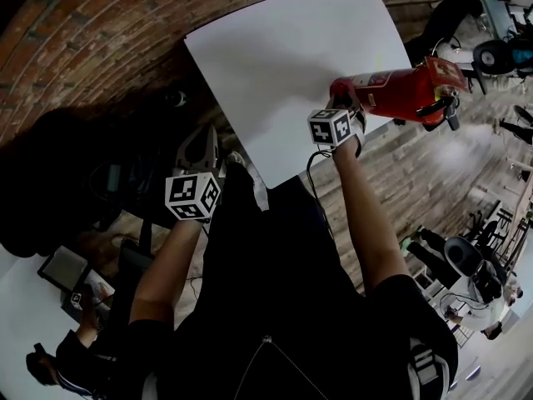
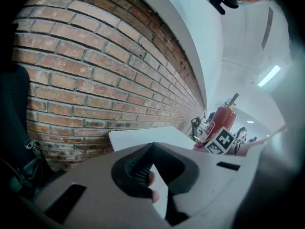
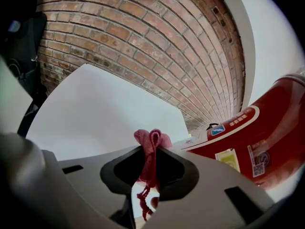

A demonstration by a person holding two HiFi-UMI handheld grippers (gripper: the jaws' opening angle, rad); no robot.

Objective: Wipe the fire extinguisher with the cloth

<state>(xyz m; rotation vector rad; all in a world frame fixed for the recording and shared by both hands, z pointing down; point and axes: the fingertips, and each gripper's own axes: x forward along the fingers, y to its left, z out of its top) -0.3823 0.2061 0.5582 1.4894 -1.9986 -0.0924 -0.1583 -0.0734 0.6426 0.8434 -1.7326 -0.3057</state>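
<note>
With jaws pinching the pink cloth (image 3: 152,140), the right gripper (image 1: 344,107) is hovering at the base of the red fire extinguisher (image 1: 400,90) standing at the white table's (image 1: 291,65) right edge, so wiping is probably just beginning and is calling for cloth pressed onto the cylinder, while the left gripper (image 2: 151,147) is hanging well apart, jaws together and empty.

Probably a loft-style office or lab: exposed brick wall (image 1: 75,23), wooden plank floor (image 1: 416,169), white table (image 1: 283,57), chairs (image 1: 460,257) around.
</note>
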